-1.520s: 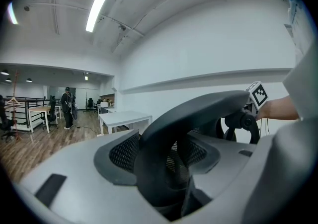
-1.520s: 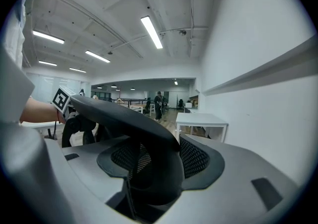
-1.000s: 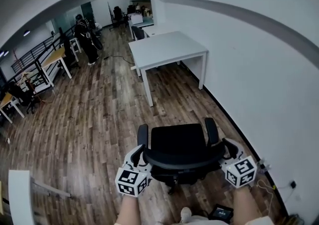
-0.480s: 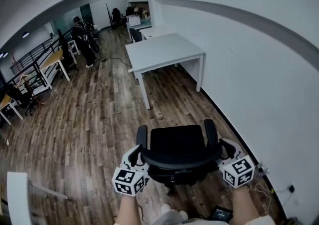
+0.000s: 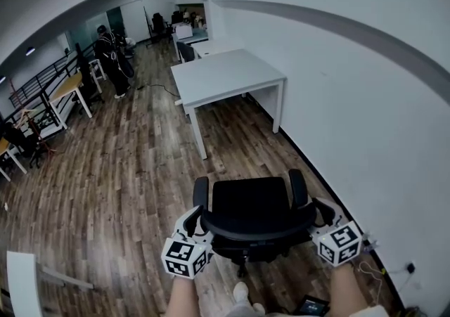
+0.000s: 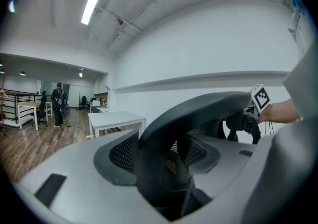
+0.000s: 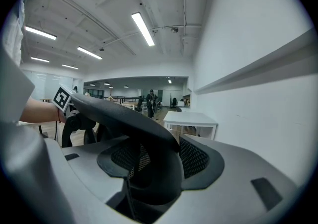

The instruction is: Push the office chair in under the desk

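A black office chair (image 5: 251, 210) stands on the wood floor with its seat facing a white desk (image 5: 226, 73) farther ahead by the right wall. My left gripper (image 5: 195, 222) is shut on the left end of the curved backrest top (image 6: 198, 111). At the right end of that same rim (image 7: 124, 116), my right gripper (image 5: 321, 213) is shut as well. In each gripper view the black rim runs down between the grey jaws. Open floor separates the chair from the desk.
The white wall (image 5: 351, 98) runs close along the right. Cables and a socket (image 5: 374, 264) lie by its base. A person (image 5: 110, 52) stands far back left near other desks (image 5: 67, 87). A white desk corner (image 5: 21, 282) sits at bottom left.
The chair and both grippers have rolled a little forward, so the white desk looks slightly nearer and further left. Both grips are unchanged.
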A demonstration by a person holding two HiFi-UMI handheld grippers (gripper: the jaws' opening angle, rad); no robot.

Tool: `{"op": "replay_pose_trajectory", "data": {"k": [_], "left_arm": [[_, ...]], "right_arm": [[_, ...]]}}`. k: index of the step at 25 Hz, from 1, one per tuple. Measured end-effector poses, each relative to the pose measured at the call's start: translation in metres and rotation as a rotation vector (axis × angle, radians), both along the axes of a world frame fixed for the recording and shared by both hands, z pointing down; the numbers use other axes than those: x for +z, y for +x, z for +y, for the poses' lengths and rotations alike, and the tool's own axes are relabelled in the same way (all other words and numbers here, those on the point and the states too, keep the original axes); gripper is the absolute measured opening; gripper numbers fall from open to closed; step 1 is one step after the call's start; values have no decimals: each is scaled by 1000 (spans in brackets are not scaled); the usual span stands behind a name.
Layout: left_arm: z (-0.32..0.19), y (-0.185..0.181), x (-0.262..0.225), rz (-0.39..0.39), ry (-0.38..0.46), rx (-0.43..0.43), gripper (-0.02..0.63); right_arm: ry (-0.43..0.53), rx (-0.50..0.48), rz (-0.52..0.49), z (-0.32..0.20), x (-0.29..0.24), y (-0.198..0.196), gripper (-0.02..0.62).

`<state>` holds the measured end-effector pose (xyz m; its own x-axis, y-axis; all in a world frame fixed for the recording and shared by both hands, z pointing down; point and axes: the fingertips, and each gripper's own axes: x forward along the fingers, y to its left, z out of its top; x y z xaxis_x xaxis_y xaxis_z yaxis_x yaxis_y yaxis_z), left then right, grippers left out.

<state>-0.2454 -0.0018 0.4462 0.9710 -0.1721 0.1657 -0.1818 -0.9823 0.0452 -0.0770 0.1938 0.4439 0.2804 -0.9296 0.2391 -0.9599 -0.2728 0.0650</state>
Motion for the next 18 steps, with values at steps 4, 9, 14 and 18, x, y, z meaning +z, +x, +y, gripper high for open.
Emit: {"op": "replay_pose_trajectory", "data": {"k": [4,9,14,18], "left_arm": [[-14,16,0,2,-7,9,232],[-29,34,-1,2,-7,26,232],[-40,55,3,1,-6,47,232],[-50,72,2,-9,5,74,232]], "right_arm": [[-9,12,6,-12,-3,13,264],[-16,20,5,-25,-1,30,264],[-17,32,-3,-35,2,47,265],[-15,50,0,-43,2,63,265]]}}
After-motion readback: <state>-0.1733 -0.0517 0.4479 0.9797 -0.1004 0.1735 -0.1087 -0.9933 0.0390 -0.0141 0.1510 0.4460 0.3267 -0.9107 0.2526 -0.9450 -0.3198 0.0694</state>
